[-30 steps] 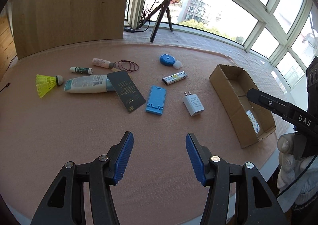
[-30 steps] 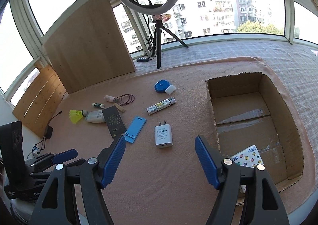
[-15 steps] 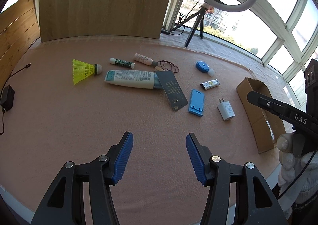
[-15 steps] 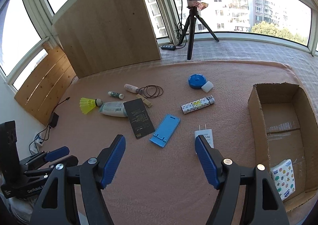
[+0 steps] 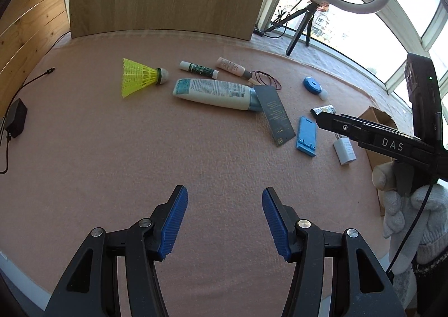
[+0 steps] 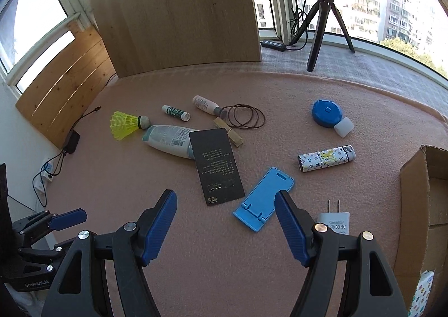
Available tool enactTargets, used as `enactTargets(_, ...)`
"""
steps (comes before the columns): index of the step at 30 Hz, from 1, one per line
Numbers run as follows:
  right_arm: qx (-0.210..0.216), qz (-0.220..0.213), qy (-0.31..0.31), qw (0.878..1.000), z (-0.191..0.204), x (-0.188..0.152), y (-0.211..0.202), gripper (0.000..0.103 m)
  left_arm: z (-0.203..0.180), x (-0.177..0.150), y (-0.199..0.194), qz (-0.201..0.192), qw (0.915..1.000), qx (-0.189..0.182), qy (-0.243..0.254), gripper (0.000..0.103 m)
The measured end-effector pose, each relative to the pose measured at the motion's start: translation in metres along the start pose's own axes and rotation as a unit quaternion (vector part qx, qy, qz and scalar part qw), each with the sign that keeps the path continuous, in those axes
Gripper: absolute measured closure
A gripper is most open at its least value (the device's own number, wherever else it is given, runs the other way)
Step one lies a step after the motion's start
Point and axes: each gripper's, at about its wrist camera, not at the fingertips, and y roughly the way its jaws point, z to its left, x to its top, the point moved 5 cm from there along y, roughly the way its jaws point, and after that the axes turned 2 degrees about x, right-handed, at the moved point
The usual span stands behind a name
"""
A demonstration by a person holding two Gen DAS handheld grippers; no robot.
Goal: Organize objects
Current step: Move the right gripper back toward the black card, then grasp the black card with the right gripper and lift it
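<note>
Loose items lie on the pink table: a yellow shuttlecock, a white tube, a black card, a blue phone stand, a white charger, a patterned lighter and a blue round case. A cardboard box stands at the right with a sticker pack inside. My right gripper is open and empty just short of the phone stand. My left gripper is open and empty over bare table, well short of the tube.
A small green-labelled stick, a small pink bottle, hair bands and a wooden peg lie further back. A wooden board stands behind the table. A ring-light tripod stands at the back right. A black adapter sits at the left edge.
Both grippers have swung left, away from the box and toward the spread of items. The right gripper has come closer to the phone stand. Both stay open and empty.
</note>
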Motion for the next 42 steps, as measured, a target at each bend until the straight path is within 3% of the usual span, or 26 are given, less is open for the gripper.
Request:
enactTargets(12,0.010,0.053,-0.048,0.997,0.004,0.015,0.072,0.034,0.041,-0.015,0.008,0.015,0.9988,0.025,-0.040,0.044)
enactTargets(22,-0.027,0.073,-0.101,0.992,0.019,0.018,0.097,0.034,0.050,-0.017,0.007,0.015,0.9984,0.025,-0.049,0.044)
enactTargets(32,-0.038,0.086,-0.097,0.991,0.019,0.016,0.106,0.035,0.054,-0.021,0.003,0.013,0.9980,0.027,-0.055,0.044)
enactTargets(37,-0.037,0.089,-0.099,0.990,0.021,0.017,0.106,0.052,0.053,-0.022,0.003,0.012,0.9981,0.026,-0.055,0.044)
enactTargets(42,-0.033,0.090,-0.093,0.991,0.021,0.016,0.104,0.056,0.050,-0.024,0.001,0.009,0.9983,0.025,-0.053,0.044)
